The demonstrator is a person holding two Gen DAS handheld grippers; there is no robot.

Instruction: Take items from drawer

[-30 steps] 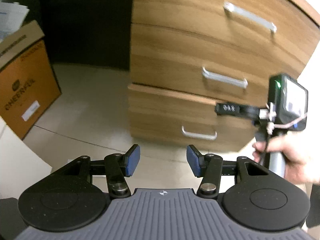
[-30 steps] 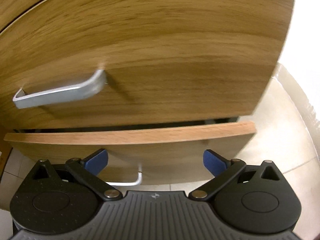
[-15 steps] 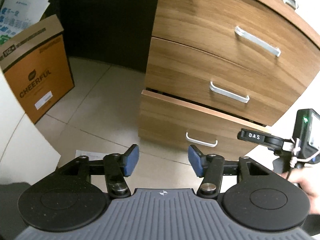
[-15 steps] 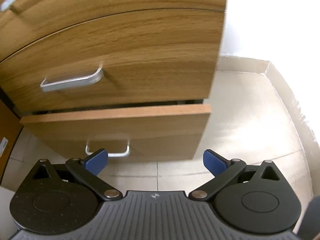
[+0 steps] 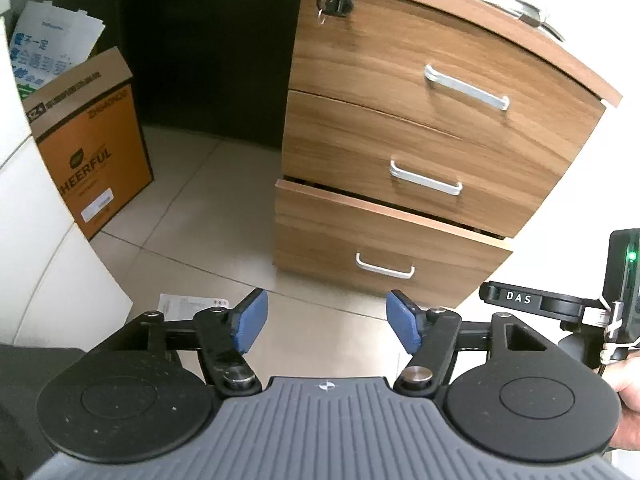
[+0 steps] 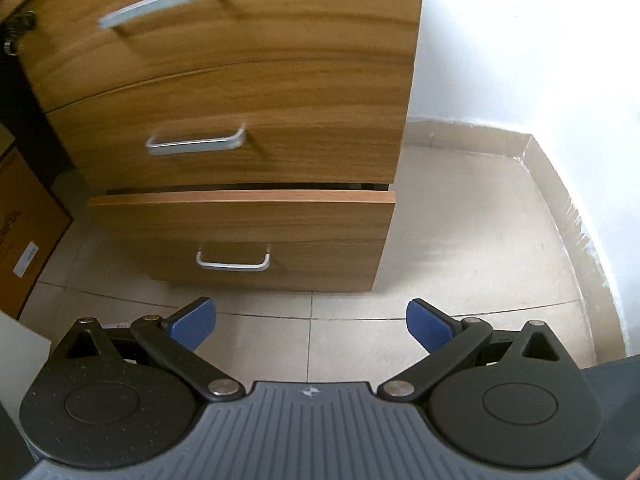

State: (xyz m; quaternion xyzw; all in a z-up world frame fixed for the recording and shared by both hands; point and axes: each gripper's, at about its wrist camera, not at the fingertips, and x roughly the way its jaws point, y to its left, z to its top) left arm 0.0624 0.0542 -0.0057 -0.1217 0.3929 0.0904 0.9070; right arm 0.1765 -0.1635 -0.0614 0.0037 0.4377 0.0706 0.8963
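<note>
Bottom drawer of a three-drawer wooden cabinet, pulled out only slightly, a thin dark gap above its front; contents hidden, so no items visible yet. Silver handle centred on the drawer front, within reach for a further pull. Two upper drawers fully shut, a key in the lock at the cabinet's top corner. Tiled floor in front, an orange cardboard box well off to the left, a paper slip on the tiles.

Left gripper low over the floor, short of the drawer, fingers moderately apart, holding and touching nothing. Right gripper also short of the drawer, facing its front, fingers spread wide, empty. Probable reason for both hanging back: room for the drawer to slide further out.
</note>
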